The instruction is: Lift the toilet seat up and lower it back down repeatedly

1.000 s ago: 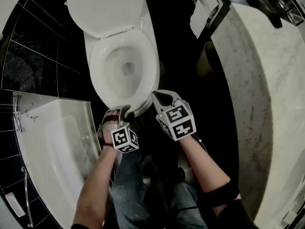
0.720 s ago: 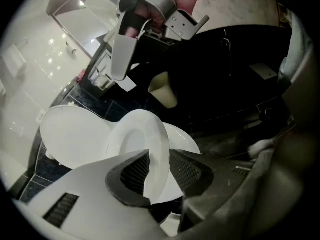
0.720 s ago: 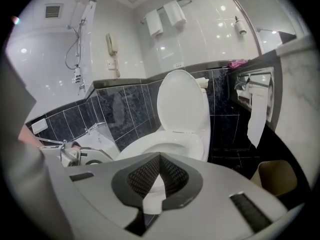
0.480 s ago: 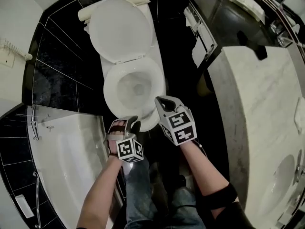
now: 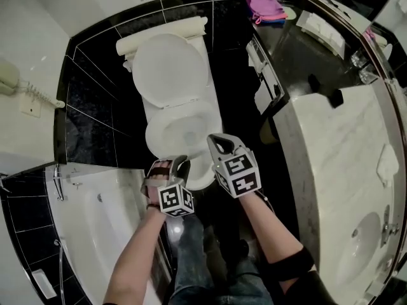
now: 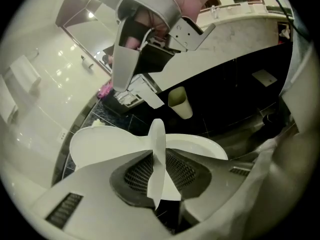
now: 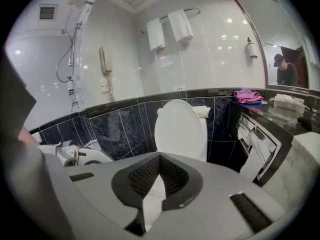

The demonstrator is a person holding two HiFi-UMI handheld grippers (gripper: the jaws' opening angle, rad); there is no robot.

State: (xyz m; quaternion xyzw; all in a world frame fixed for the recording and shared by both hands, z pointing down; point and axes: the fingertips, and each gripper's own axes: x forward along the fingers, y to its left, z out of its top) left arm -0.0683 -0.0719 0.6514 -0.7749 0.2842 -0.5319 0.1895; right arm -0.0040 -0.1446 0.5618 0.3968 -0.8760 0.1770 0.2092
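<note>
The left gripper [image 5: 172, 165], its jaws just closing in, is pinching the toilet seat [image 6: 158, 131] by its front edge at the bowl [image 5: 166, 135], pointing steeply down from a bare, outstretched forearm [image 5: 135, 250]. The right gripper [image 5: 218, 143] is hovering just beside it, jaws together and empty.

A white bathtub [image 5: 89, 234] lies beside glossy black wall tiles [image 5: 89, 107]. Opposite it runs a pale marble vanity table [image 5: 337, 164] with an oval sunken basin [image 5: 362, 246]. A folded pink cloth [image 5: 264, 6] lies on the dark ledge. A cream wall telephone [image 7: 105, 60] hangs near two white towels [image 7: 170, 30] on a chrome rail.
</note>
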